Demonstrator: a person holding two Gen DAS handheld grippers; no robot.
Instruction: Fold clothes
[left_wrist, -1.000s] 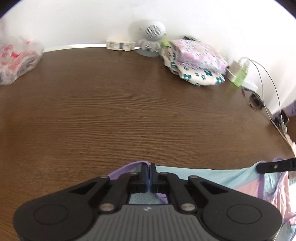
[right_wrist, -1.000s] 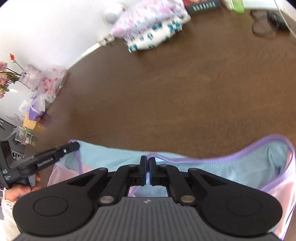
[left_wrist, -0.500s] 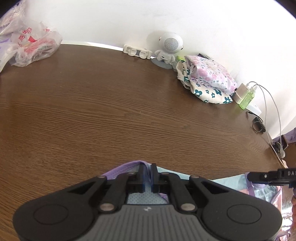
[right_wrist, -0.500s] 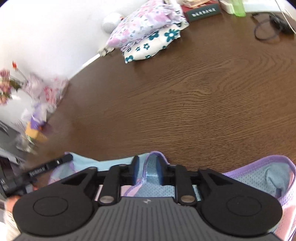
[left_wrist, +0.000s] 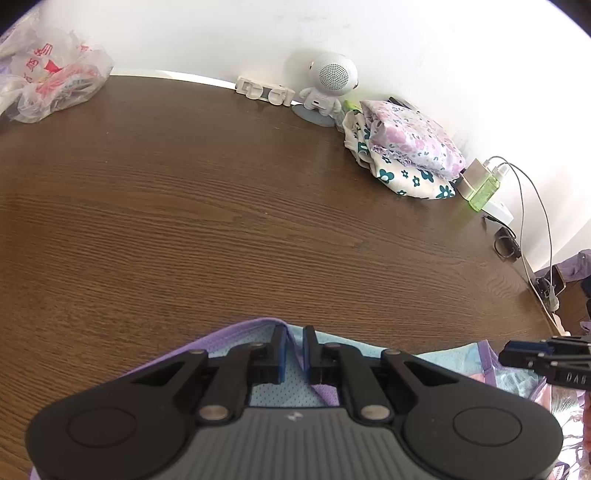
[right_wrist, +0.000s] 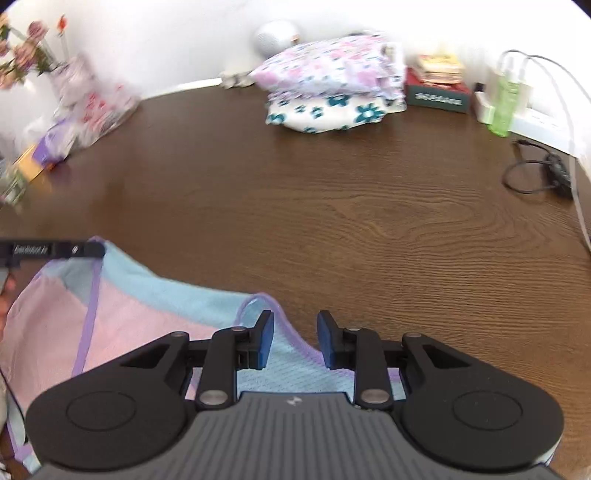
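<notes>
Right gripper (right_wrist: 294, 338) fingers parted wide, released since a second ago, purple hem between them | left gripper (left_wrist: 294, 349) narrowly parted, was pinching garment (right_wrist: 155, 295) edge | counts: one garment at near table (left_wrist: 221, 221) edge, two folded clothes (left_wrist: 406, 147) stacked at far wall

A: How much of the garment (right_wrist: 155, 295) could you make out?

B: Only part. The right claw's (right_wrist: 295, 338) own housing covered its near portion, and the picture's left edge cut the pink panel off. In the left wrist view the left claw (left_wrist: 294, 349) body hid most of it too.

A: And the far left of the tabletop (right_wrist: 369, 206)?

B: Blurred. The flowers (right_wrist: 26, 59) and the plastic bag (right_wrist: 92, 110) smeared together; the print on the bag was unreadable.

A: The other claw's lettering?

B: Too blurred to read, and the frame cut it off.
</notes>
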